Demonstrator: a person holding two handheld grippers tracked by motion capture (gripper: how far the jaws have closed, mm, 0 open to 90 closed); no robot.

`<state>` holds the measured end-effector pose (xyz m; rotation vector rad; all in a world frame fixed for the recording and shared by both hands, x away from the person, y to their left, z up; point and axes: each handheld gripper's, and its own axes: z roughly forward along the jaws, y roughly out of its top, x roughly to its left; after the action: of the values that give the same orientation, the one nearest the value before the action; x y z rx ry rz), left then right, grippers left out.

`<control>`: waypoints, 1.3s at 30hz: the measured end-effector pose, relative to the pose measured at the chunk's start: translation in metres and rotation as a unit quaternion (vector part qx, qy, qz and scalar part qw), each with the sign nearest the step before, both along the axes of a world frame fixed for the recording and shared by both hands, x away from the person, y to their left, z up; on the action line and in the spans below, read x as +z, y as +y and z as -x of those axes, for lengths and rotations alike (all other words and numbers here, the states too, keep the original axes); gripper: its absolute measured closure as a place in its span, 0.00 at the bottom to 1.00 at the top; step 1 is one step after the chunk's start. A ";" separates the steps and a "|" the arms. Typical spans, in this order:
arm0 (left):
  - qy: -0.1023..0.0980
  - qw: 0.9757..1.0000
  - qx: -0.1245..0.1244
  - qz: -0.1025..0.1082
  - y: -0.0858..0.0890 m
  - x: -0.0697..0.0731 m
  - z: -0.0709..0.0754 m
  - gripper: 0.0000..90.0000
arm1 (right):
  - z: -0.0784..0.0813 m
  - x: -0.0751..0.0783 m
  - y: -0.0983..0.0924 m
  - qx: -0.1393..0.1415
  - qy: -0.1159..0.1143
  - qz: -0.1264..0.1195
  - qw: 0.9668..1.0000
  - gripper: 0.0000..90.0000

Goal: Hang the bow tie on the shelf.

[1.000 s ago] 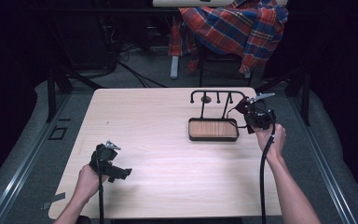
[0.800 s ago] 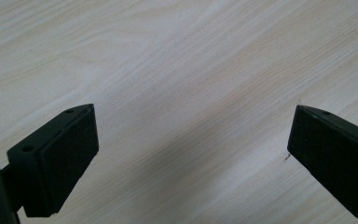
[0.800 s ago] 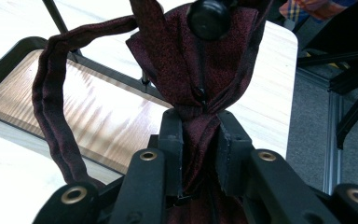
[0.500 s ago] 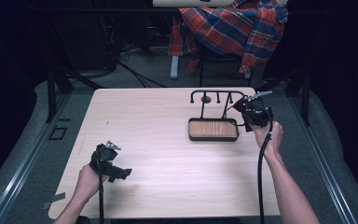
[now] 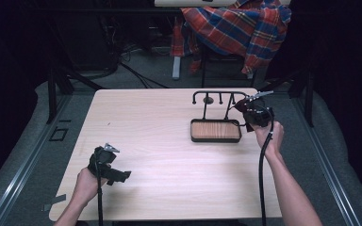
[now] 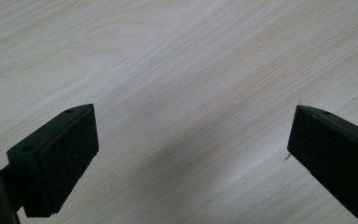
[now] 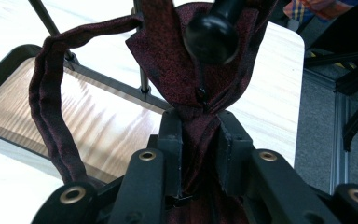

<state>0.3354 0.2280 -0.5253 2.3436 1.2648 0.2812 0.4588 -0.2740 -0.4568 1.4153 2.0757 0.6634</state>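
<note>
A dark red cloth strap is pinched between the pads of my right gripper, which is shut on it. The strap drapes around a black round knob at the end of a black hook rack, and a loop of it hangs to the left over the rack's wooden tray. From above, the right gripper sits at the rack's right end with the cloth at its tip. My left gripper stands open over bare tabletop, near the table's front left.
The light wood table has dark floor and metal rails around it. A plaid cloth lies over a chair behind the table. Each gripper trails a black cable toward the front edge.
My right hand has edged slightly left toward the rack, still gripping the cloth. The left hand has not moved.
</note>
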 end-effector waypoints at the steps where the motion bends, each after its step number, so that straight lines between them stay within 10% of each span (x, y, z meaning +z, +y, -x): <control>1: -0.001 1.000 0.001 0.000 0.000 0.000 0.000 0.02 | -0.001 -0.001 0.001 -0.001 -0.003 -0.001 1.000 0.83; 26: 0.000 1.000 0.001 -0.005 0.002 0.000 0.002 0.02 | -0.015 -0.004 0.007 0.004 -0.020 -0.010 1.000 0.82; 39: 0.004 1.000 -0.005 -0.004 0.002 0.000 0.002 0.02 | -0.019 -0.011 0.005 0.023 0.010 -0.026 0.999 0.74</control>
<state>0.3337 0.2295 -0.5257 2.3585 1.2585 0.2741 0.4774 -0.2695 -0.4673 1.4132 2.1265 0.7297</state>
